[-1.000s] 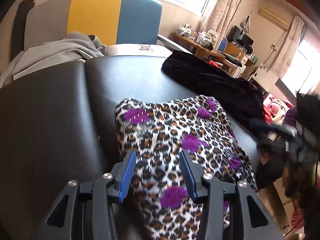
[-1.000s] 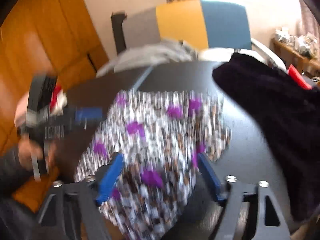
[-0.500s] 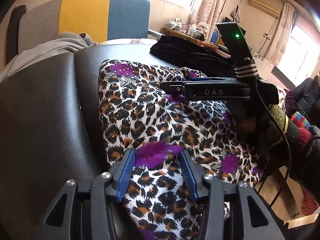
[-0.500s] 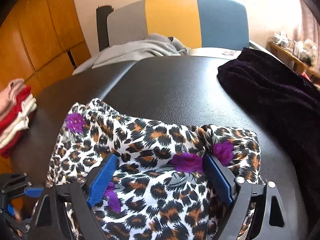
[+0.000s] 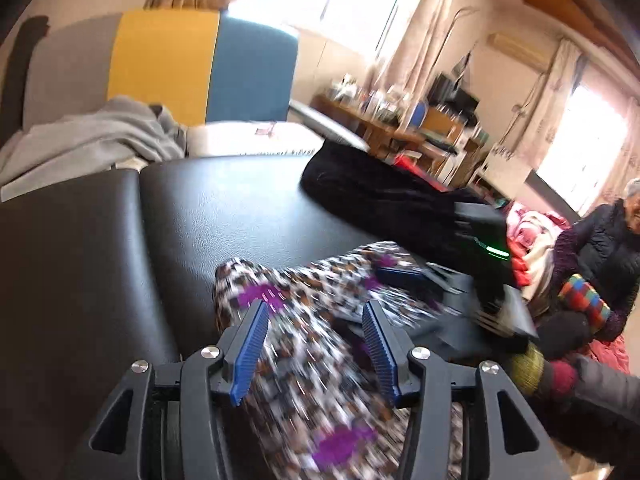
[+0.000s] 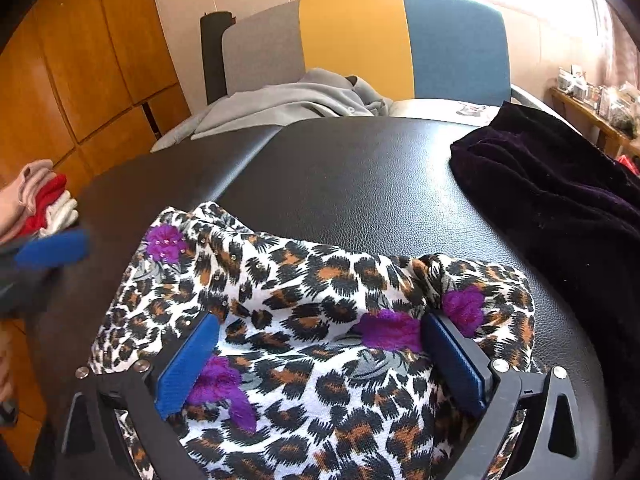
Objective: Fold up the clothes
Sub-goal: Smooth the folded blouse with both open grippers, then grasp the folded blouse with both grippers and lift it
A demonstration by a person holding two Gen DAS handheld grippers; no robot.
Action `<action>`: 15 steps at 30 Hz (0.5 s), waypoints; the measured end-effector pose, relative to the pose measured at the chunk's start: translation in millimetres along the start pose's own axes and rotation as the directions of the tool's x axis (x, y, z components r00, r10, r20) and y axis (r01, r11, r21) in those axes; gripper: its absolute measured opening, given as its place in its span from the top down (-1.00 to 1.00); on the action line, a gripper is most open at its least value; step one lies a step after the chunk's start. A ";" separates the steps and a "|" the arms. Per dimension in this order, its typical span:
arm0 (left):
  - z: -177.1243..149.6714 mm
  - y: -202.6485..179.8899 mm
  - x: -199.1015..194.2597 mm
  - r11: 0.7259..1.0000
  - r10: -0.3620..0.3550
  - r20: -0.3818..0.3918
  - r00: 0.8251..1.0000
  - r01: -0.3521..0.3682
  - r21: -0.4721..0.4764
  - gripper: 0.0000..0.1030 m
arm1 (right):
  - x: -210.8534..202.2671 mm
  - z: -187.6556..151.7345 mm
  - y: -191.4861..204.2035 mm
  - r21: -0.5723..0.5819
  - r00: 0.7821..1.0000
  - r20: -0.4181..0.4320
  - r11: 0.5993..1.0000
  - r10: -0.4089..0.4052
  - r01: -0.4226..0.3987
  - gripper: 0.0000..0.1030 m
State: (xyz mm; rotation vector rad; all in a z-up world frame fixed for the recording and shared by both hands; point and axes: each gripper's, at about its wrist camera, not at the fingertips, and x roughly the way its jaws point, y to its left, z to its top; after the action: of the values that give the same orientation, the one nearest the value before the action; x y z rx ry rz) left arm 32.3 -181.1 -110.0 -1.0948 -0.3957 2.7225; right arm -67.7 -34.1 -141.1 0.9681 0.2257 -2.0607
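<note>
A leopard-print garment with purple flowers (image 6: 312,320) lies bunched on the black padded table (image 6: 360,176). My right gripper (image 6: 320,340) is open, its blue pads spread over the cloth and holding nothing. My left gripper (image 5: 314,320) is open above the same garment (image 5: 320,380), which is motion-blurred there. The right gripper also shows in the left wrist view (image 5: 460,292), low over the garment's far side. A blue pad of the left gripper shows blurred at the left edge of the right wrist view (image 6: 52,248).
A dark velvet garment (image 6: 560,200) lies on the table's right side. A grey garment (image 6: 288,100) lies on the grey, yellow and blue chair (image 6: 360,40) behind. Folded red and white clothes (image 6: 40,204) sit at left. A seated person (image 5: 600,248) is at right.
The left gripper has pulled back and lifted, so the garment looks smaller and blurred. The right gripper stays over the cloth, open as before, and the cloth is more bunched.
</note>
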 end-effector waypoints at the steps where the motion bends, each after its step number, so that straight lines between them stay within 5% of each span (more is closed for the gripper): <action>1: 1.6 5.7 15.9 1.000 0.007 -0.048 0.999 -0.007 -0.013 0.03 | -1.1 -0.4 -0.9 0.004 1.000 0.006 1.000 0.011 -0.011 -1.00; 3: 4.5 17.3 47.9 0.999 0.019 -0.144 0.989 -0.025 -0.039 0.07 | -3.0 -1.0 -3.7 0.017 0.999 0.018 0.999 0.038 -0.038 -1.00; 5: 0.4 22.9 60.6 0.999 0.025 -0.141 0.990 -0.031 -0.040 0.11 | -4.0 -1.0 -7.7 0.036 0.998 0.026 0.997 0.062 -0.063 -1.00; 10: 0.0 24.1 53.6 0.996 0.010 -0.113 0.994 -0.021 -0.090 0.13 | -3.6 -0.9 -8.0 0.038 0.998 0.030 0.997 0.064 -0.065 -1.00; 15: -5.8 45.1 10.1 0.970 -0.047 0.000 0.999 0.046 -0.238 0.02 | -8.6 1.1 -13.4 0.069 0.994 0.040 0.993 0.098 -0.101 -1.00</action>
State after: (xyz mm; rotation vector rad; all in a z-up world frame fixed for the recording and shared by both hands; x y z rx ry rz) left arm 26.1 -220.2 -134.6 -1.1326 -0.7547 2.6813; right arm -75.3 -20.8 -136.6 0.9643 0.0843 -2.0041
